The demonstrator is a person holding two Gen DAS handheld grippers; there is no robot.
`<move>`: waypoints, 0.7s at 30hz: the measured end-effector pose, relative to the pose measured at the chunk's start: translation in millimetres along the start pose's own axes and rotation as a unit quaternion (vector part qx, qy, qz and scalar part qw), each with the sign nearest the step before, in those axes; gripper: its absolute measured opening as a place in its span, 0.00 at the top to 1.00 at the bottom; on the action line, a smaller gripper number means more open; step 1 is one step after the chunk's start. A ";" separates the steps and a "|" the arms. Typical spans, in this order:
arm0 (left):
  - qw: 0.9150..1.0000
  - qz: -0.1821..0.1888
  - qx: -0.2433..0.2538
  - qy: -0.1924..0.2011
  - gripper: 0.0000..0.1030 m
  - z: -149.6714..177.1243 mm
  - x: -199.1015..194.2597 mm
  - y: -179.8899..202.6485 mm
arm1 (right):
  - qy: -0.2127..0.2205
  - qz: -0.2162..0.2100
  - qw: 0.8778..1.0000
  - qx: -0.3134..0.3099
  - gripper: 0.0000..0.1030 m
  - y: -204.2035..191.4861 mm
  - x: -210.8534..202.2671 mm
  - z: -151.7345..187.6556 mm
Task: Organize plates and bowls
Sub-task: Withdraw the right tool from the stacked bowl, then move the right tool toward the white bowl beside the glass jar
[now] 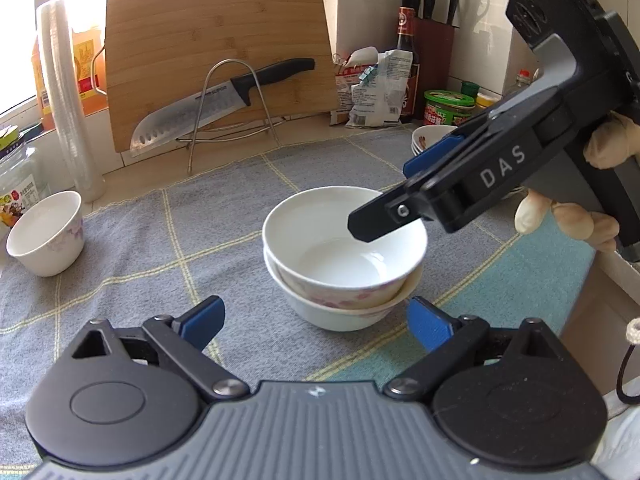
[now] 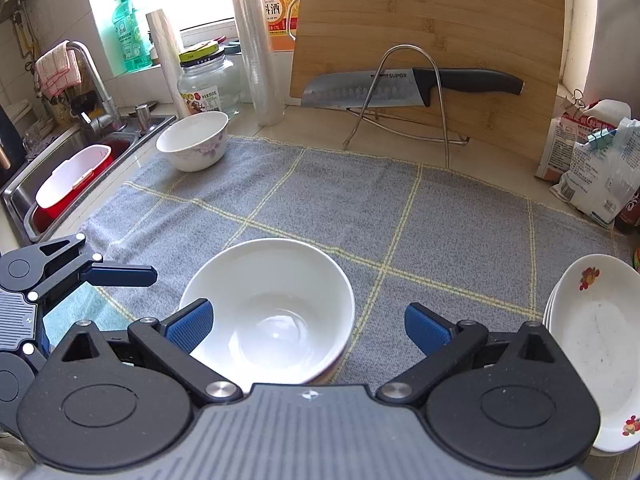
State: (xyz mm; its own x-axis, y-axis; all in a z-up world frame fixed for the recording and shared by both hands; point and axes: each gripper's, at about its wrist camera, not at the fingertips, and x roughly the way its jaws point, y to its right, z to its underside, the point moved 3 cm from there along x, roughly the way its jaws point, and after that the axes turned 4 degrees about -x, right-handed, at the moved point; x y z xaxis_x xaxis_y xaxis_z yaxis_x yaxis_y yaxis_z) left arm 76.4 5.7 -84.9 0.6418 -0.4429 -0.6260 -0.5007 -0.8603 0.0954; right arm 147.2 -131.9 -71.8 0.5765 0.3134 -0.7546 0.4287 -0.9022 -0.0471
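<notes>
Two white floral bowls are stacked (image 1: 344,256) on the grey checked cloth (image 1: 168,248); the top bowl sits tilted in the lower one. The stack also shows in the right wrist view (image 2: 272,308). My left gripper (image 1: 316,322) is open and empty, just in front of the stack. My right gripper (image 2: 308,328) is open, with its jaws on either side of the top bowl's rim; in the left wrist view it (image 1: 404,200) hangs over the bowl's right rim. A third floral bowl (image 1: 46,234) stands alone at the far left (image 2: 194,140). Stacked plates (image 2: 592,344) lie at the right.
A bamboo cutting board (image 1: 216,56) and a knife (image 1: 224,100) on a wire rack stand at the back. A glass jar (image 2: 208,84), bags (image 1: 372,88), bottles and a knife block (image 1: 434,40) line the wall. A sink (image 2: 68,168) lies left.
</notes>
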 end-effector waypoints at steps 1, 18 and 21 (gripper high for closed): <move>1.000 -0.004 -0.004 0.000 0.06 1.4 -3.2 -5.9 | 0.004 0.004 1.000 0.000 0.00 -3.7 0.3 -2.0; 0.985 -0.150 -0.069 0.054 0.05 -5.2 -38.2 -83.3 | 0.047 -0.021 0.990 -0.129 0.00 -58.5 13.1 -64.0; 0.982 -0.165 -0.073 0.060 0.05 -7.5 -34.6 -95.5 | 0.049 -0.026 0.988 -0.141 0.00 -67.4 21.2 -77.0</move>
State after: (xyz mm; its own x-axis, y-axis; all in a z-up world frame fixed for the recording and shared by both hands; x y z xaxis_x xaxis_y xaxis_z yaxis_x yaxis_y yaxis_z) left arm 106.4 101.3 -66.5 0.8230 -0.1529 -0.5471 -0.1708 -0.9851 0.0183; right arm 184.0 -41.7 -34.2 0.6070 0.3963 -0.6888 0.6281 -0.7702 0.1104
